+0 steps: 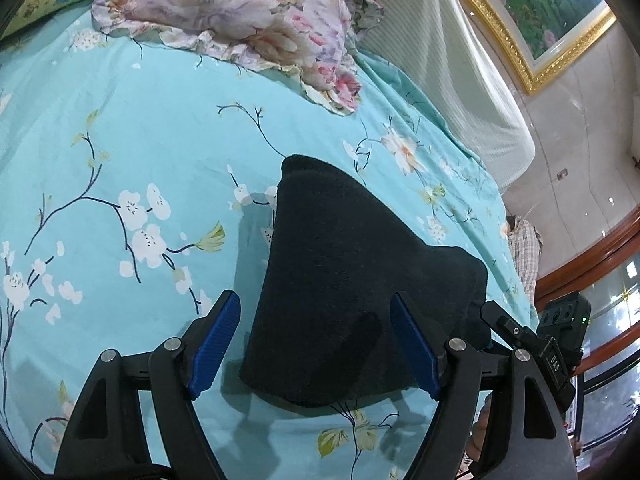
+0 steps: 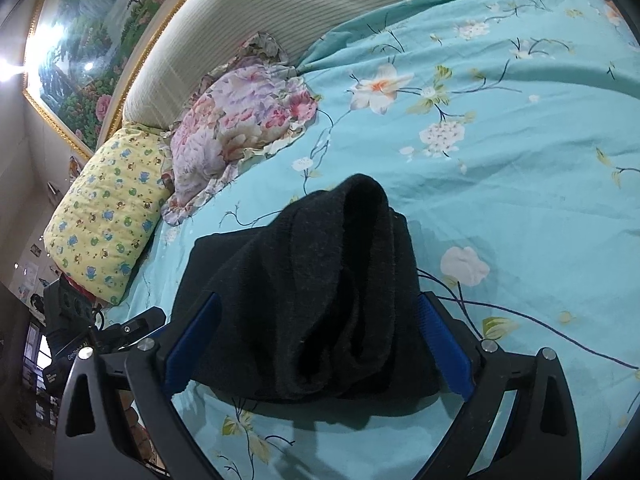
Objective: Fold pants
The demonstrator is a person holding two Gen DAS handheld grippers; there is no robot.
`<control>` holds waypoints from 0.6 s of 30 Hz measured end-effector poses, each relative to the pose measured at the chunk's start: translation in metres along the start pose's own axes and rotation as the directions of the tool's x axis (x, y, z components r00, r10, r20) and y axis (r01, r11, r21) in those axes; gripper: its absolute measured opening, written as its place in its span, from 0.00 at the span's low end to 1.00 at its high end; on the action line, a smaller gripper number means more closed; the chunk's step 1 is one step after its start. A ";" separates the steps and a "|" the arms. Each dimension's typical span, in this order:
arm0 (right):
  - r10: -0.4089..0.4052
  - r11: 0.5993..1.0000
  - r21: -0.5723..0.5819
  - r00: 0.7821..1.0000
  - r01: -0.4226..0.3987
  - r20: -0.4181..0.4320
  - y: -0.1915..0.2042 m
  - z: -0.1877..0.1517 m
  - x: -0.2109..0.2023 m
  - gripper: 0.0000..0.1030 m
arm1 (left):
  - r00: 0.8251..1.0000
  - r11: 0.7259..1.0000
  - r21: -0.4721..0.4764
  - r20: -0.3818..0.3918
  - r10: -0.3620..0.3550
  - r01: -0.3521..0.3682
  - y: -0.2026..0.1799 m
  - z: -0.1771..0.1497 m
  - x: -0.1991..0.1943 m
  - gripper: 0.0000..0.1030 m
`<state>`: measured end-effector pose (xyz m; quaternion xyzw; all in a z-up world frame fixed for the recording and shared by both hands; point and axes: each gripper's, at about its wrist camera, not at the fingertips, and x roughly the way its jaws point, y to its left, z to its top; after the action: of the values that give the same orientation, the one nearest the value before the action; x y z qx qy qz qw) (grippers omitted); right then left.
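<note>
The black pants (image 1: 352, 264) lie folded into a thick bundle on the turquoise flowered bedsheet (image 1: 120, 128). My left gripper (image 1: 314, 298) hangs open over their near left part. Its left pad (image 1: 218, 344) is over bare sheet and its right pad (image 1: 412, 344) is above the cloth, so neither presses. In the right wrist view the pants (image 2: 304, 280) are bunched lengthwise between the wide-spread jaws of my right gripper (image 2: 319, 296). The cloth fills the gap and overlaps the tip of the left pad (image 2: 192, 344). It also runs along the right pad (image 2: 444, 348), with no squeeze visible.
A pink floral pillow (image 1: 248, 20) and a yellow patterned pillow (image 2: 108, 216) lie near the ribbed headboard (image 1: 448, 80). A gold-framed painting (image 1: 552, 12) hangs on the wall. The bed's edge drops off to the right of the pants (image 1: 516, 264).
</note>
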<state>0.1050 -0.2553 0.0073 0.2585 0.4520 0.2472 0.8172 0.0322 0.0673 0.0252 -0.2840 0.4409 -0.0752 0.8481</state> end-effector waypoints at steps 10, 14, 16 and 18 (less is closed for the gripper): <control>0.013 1.000 0.026 1.000 -0.012 -0.027 -0.012 0.001 0.012 0.94 | 0.999 1.000 0.002 -0.050 0.006 -0.005 -0.002 0.008 0.023 0.76; 0.014 0.999 0.030 0.999 -0.013 -0.029 -0.015 0.000 0.015 0.94 | 0.997 1.000 0.004 -0.073 0.010 -0.009 -0.004 0.011 0.034 0.76; 0.003 1.000 0.027 1.000 -0.002 -0.031 -0.018 -0.001 0.017 0.94 | 0.997 1.000 0.006 -0.081 0.014 -0.013 -0.005 0.013 0.039 0.76; 0.001 0.999 0.033 0.999 0.000 -0.039 -0.022 -0.002 0.019 0.91 | 0.996 1.000 0.008 -0.085 0.016 -0.015 -0.005 0.015 0.043 0.76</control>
<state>0.1165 -0.2593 -0.0196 0.2671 0.4716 0.2449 0.8039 0.0699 0.0527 0.0047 -0.2741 0.4786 -0.0821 0.8301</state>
